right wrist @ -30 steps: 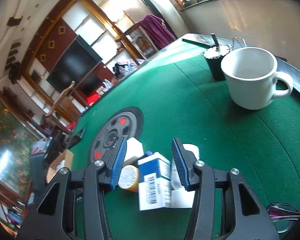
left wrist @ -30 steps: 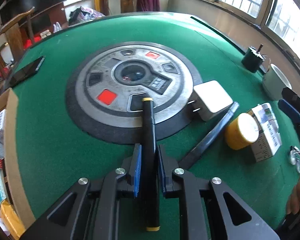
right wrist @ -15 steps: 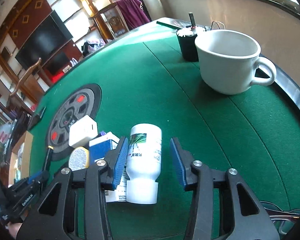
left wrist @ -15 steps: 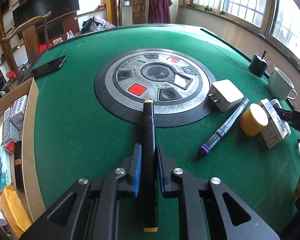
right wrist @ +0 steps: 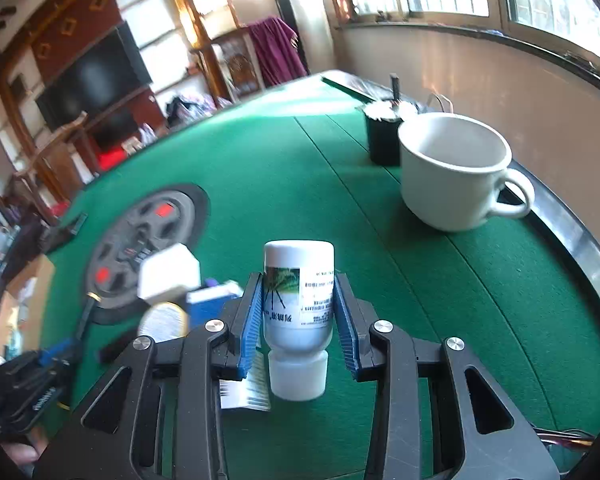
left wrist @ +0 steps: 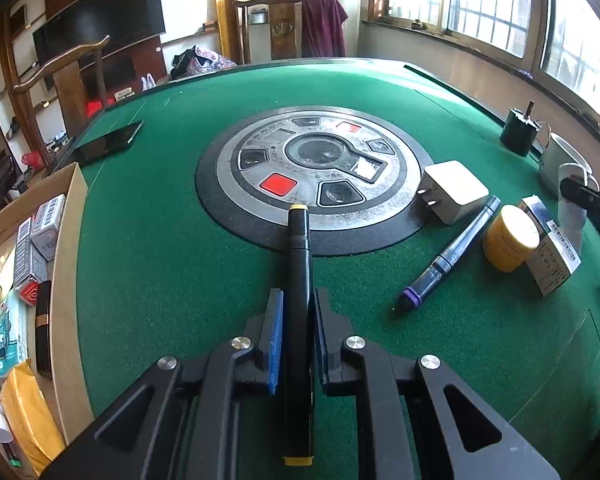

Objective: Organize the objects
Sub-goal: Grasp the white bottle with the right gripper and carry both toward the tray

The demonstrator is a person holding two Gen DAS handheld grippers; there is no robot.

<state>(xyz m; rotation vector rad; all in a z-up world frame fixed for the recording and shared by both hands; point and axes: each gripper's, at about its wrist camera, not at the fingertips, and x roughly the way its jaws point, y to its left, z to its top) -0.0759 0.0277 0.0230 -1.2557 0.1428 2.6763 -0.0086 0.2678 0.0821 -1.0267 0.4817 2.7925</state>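
At far left of the left wrist view, the cardboard box sits off the table edge w/ small cartons and packets already in it – prob the drop spot for everything else. Risk there: box looks fairly full, so a long item laid across the pile could roll back out

Centre: left gripper is clamped tight on the black marker, which runs lengthwise between the blue pads w/ its yellow tip well out front. Grip is narrow and sits on the marker's middle, so a quick swing toward the box could let it pivot or slide thru the pads. It hangs over the green felt table, near the round control panel

Right of that, loose stuff is crowded: white charger, blue pen, yellow jar, blue-white carton – all just beside each other, some touching

Right gripper: jaws have just been closing, w/ the white bottle between them, cap toward the camera. Pads look to be meeting its label sides, but whether they're pressing firmly I can't tell. Smooth round plastic – a weak hold could let it twist or drop, and a lift might nudge the carton just beside it. White mug and black cup stand well apart, prob safe
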